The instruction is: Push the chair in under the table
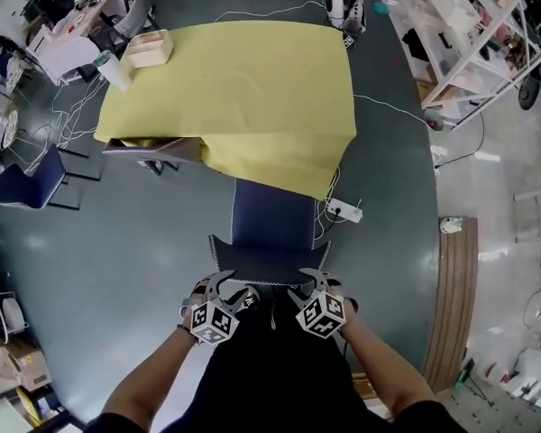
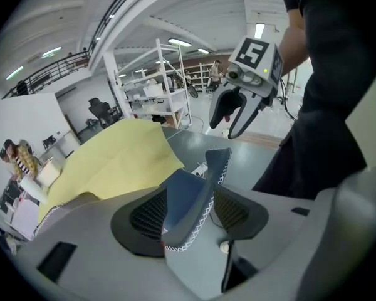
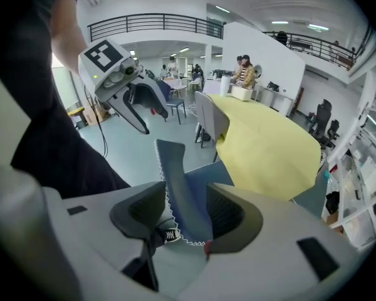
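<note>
A chair with a blue seat (image 1: pixel 272 215) and a grey, white-stitched backrest (image 1: pixel 269 264) stands at the near edge of a table under a yellow cloth (image 1: pixel 243 88), its seat front below the cloth's hem. My left gripper (image 1: pixel 237 291) and right gripper (image 1: pixel 305 287) sit side by side at the backrest's top edge. In the left gripper view the backrest (image 2: pixel 189 190) runs between the left gripper's (image 2: pixel 188 215) wide-apart pads. The right gripper view shows the same: the backrest (image 3: pixel 180 177) stands between the right gripper's (image 3: pixel 185 215) spread pads, with a gap beside it. Neither pair presses on it.
A white power strip (image 1: pixel 344 210) with cables lies on the floor right of the chair. A grey chair (image 1: pixel 149 149) is tucked at the table's left corner, a blue chair (image 1: pixel 27 183) beyond it. A box (image 1: pixel 150 48) sits on the table. Shelves (image 1: pixel 469 34) line the right.
</note>
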Motion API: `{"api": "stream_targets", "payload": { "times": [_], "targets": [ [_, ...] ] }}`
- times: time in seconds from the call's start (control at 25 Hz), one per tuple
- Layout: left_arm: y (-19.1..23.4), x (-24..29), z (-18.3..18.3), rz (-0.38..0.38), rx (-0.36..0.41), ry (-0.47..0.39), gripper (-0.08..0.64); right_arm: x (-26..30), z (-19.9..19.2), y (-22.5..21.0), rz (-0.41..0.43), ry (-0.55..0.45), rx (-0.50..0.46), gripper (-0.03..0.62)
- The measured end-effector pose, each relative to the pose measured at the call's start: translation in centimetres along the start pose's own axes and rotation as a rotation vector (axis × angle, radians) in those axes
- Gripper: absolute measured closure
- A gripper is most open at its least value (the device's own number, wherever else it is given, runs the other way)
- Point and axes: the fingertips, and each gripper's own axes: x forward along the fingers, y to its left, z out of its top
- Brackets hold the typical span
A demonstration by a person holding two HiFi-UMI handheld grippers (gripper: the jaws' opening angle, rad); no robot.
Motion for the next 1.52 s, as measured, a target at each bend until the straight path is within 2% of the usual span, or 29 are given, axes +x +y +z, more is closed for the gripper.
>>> {"api": "stream_targets", "payload": {
  "times": [0.24,0.4,0.48,0.64,0.84,1.0,1.04,1.12,1.36,1.52],
  "targets": [
    [-1.6,2.5,-1.6,-0.031,0.106,0.112,0.311,2.6,-2.5,0.8,0.100,0.083,-0.080,0.380],
    [-1.6,3.8,-2.7,-0.056,0.114,0.160,0.311,4.4,-3.9,1.1,0.130,0.142,-0.104,0.380],
    [-1.9,4.6,-3.7,-0.082,0.120,0.179,0.311,5.3,-4.6,1.3,0.132,0.176,-0.109,0.380],
    [-2.4,6.3,-5.6,-0.153,0.191,0.212,0.313,7.1,-5.6,1.8,0.161,0.244,-0.118,0.380],
    [-2.4,8.6,-6.6,-0.207,0.232,0.231,0.319,9.2,-6.4,1.7,0.160,0.281,-0.144,0.380],
    [-1.9,9.0,-7.3,-0.231,0.199,0.216,0.405,10.4,-6.2,2.2,0.161,0.291,-0.153,0.391],
    [-1.9,9.1,-7.3,-0.239,0.194,0.208,0.410,10.4,-6.1,2.2,0.156,0.286,-0.151,0.420],
    [-2.0,9.3,-7.1,-0.252,0.192,0.198,0.414,10.5,-6.2,2.0,0.146,0.281,-0.150,0.439],
    [-2.1,9.6,-7.5,-0.284,0.188,0.202,0.419,10.8,-6.4,2.0,0.132,0.265,-0.127,0.453],
    [-2.1,9.9,-6.9,-0.273,0.200,0.185,0.425,10.5,-6.4,1.4,0.097,0.248,-0.101,0.466]
  ]
}}
